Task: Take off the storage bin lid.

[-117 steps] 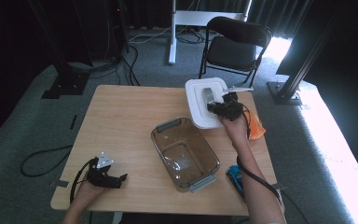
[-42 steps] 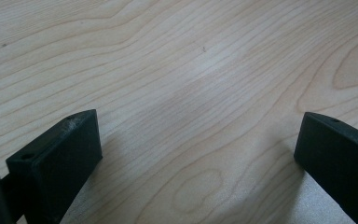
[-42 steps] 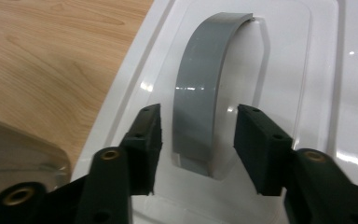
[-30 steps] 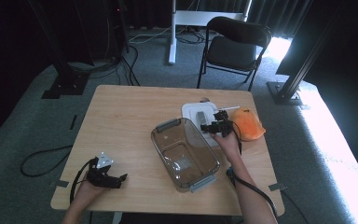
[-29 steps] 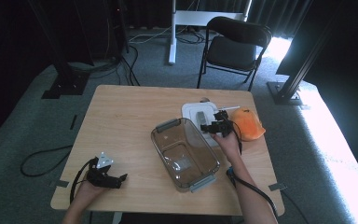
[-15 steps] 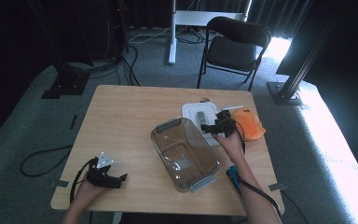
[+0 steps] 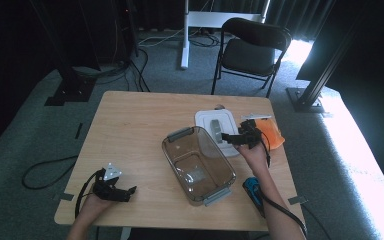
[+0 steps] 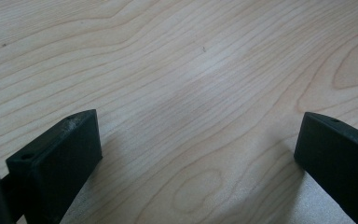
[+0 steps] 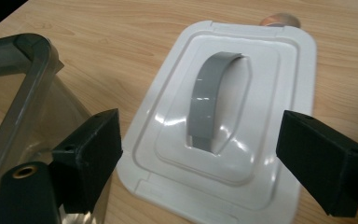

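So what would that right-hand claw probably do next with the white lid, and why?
Likely lower and close on the lid's grey handle. The right gripper has just been opening, with nothing clamped between its jaws, and hangs over the white lid lying flat on the table beside the open clear container.

Place: looked like a lab or recording studio.
Walls: black curtains point(image 7: 290, 15) hung around.
Floor: grey carpet point(image 7: 30, 125) with trailing cables point(image 7: 45, 170).
Rig: black metal stands point(image 7: 325, 65).
Furniture: 1 wooden table point(image 7: 140, 130), 1 folding chair point(image 7: 252, 50).
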Demonstrator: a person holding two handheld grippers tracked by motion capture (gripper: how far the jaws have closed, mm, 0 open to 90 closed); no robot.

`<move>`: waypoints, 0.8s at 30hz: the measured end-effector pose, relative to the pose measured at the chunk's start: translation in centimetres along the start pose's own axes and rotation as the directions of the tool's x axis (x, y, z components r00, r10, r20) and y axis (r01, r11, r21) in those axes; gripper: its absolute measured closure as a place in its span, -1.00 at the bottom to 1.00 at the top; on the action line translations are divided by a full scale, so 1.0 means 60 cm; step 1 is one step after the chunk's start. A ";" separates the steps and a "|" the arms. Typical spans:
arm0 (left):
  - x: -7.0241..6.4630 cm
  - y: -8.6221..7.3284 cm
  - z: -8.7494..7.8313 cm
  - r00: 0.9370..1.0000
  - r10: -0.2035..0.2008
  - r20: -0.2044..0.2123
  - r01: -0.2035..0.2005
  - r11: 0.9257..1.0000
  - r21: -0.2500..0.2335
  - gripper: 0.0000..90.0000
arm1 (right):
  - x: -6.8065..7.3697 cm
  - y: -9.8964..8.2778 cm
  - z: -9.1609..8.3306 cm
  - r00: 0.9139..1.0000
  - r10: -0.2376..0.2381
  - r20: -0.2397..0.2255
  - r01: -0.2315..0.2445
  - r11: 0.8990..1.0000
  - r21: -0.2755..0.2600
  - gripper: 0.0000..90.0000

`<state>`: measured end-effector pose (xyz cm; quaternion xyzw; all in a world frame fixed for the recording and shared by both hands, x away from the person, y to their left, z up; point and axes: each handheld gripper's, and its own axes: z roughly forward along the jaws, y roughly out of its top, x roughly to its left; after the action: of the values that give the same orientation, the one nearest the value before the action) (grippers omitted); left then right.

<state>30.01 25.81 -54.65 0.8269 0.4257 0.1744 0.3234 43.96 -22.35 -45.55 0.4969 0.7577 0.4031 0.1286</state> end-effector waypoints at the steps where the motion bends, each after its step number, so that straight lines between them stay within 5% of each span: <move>1: 0.000 0.000 0.000 1.000 -0.001 0.000 0.001 1.000 0.000 -0.98 | -0.002 -0.001 -0.004 1.000 -0.001 0.005 0.001 1.000 -0.004 -0.70; 24: 0.000 0.000 0.000 1.000 -0.001 0.000 0.001 1.000 -0.001 -0.98 | -0.079 -0.052 -0.101 0.992 0.085 0.095 -0.076 0.993 -0.092 -0.69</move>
<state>30.01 25.81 -54.66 0.8266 0.4259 0.1743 0.3238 40.59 -29.92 -44.95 0.5402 0.7112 0.4160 0.1716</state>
